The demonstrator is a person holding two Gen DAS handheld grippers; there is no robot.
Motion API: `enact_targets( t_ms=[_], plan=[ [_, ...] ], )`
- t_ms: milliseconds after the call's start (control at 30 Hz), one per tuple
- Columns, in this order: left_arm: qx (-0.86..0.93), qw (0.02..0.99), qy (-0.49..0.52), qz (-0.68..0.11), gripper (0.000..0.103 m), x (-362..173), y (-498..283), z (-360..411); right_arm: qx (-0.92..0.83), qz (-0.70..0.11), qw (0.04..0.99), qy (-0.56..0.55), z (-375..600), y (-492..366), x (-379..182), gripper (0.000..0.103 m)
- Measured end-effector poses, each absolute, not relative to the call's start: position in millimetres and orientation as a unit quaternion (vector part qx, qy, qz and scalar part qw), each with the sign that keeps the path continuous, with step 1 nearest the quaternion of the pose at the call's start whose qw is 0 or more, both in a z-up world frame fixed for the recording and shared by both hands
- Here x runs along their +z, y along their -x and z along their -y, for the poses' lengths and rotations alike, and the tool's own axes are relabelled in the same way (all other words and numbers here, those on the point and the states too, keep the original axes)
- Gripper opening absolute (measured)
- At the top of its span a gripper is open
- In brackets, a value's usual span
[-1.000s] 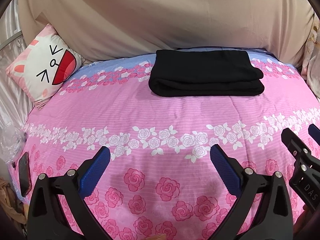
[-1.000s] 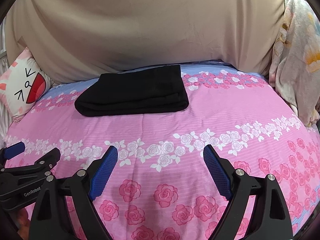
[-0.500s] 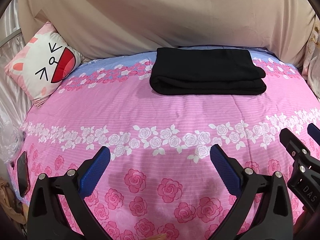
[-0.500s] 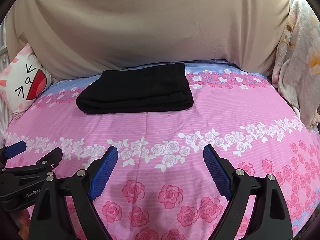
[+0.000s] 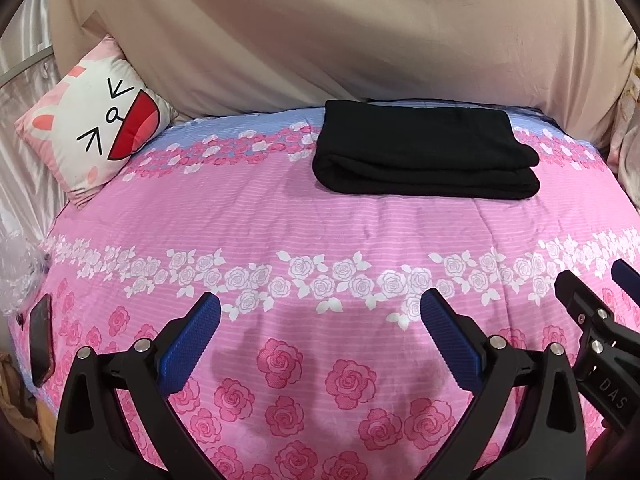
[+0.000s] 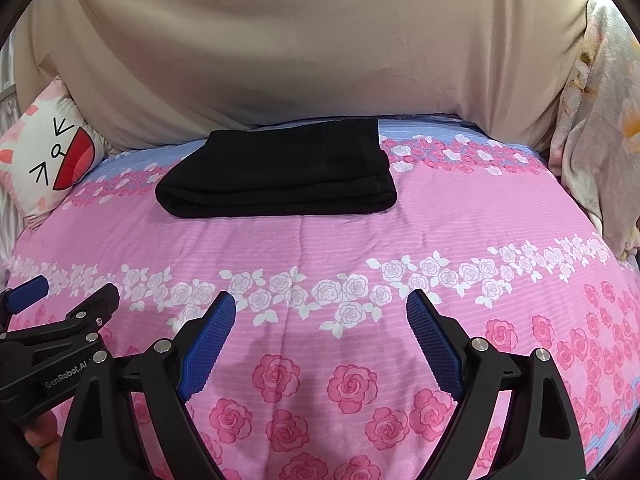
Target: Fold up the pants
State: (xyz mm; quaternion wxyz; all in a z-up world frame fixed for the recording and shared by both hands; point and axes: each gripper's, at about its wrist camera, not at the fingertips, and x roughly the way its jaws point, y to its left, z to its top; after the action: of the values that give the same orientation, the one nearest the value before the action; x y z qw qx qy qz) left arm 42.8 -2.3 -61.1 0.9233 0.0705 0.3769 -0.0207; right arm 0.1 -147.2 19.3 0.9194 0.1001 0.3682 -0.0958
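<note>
Before us a bed (image 5: 280, 220) under a pink rose-print cover meets a beige draped backdrop (image 5: 320, 32). The black pants (image 5: 424, 156) lie folded in a neat stack at its far side, a cartoon-face pillow (image 5: 96, 136) off to their left. Our left gripper (image 5: 320, 312) and right gripper (image 6: 320, 308) hover side by side over the near edge, jaws spread wide, grasping nothing.

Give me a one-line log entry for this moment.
pants: folded, far side of bed | left tongs: open, empty | right tongs: open, empty | contact: none
</note>
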Motion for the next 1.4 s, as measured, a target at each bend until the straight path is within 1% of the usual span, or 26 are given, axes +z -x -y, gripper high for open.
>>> enact_targets(
  t_ms=[1400],
  plan=[
    [-0.039, 0.92, -0.09, -0.379, 0.098, -63.2, -40.2, 10.7, -0.1, -0.373, 0.917, -0.102, 156.1, 1.3, 17.2, 0.085]
  ],
)
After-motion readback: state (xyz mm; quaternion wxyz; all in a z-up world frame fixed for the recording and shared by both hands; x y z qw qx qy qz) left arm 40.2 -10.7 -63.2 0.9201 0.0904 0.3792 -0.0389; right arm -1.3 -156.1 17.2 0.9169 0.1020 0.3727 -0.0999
